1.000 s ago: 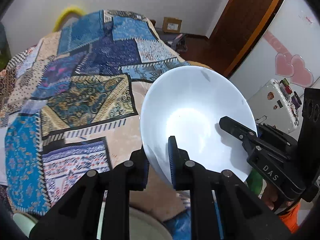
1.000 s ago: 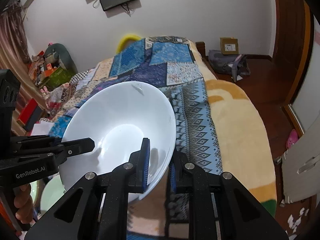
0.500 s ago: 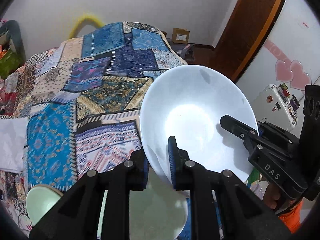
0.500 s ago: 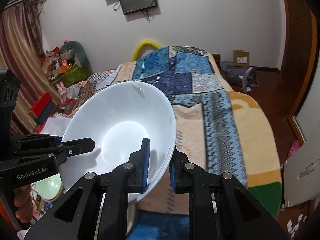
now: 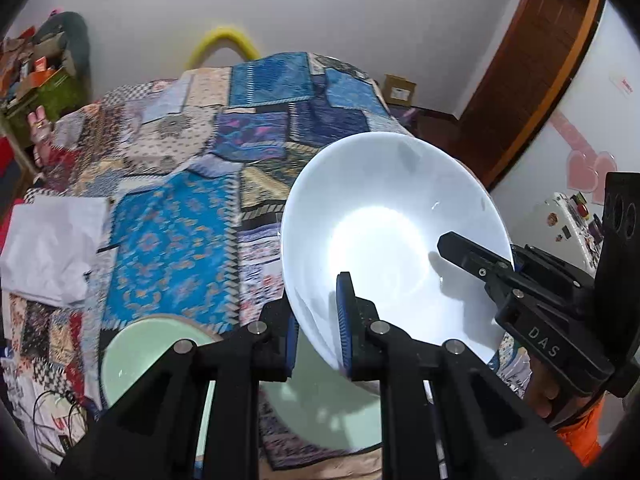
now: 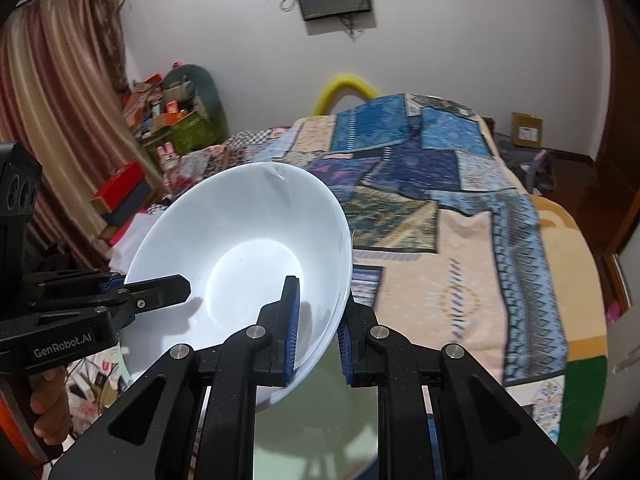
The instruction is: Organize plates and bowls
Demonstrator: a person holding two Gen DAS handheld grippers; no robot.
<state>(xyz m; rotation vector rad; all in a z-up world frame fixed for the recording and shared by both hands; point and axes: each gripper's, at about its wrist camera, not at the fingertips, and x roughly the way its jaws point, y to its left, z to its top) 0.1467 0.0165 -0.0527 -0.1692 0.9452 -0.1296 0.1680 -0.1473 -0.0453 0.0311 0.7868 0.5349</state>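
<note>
Below, pale green plates (image 5: 320,420) half hidden behind white bowl (image 5: 384,240), rim clamped by left hand-held gripper (image 5: 318,340) and right hand-held gripper (image 6: 318,332).

We count one white bowl (image 5: 392,240), two pale green dishes (image 5: 132,356) (image 5: 320,412), perhaps plates, and two grippers (image 5: 316,332) (image 6: 316,340).
</note>
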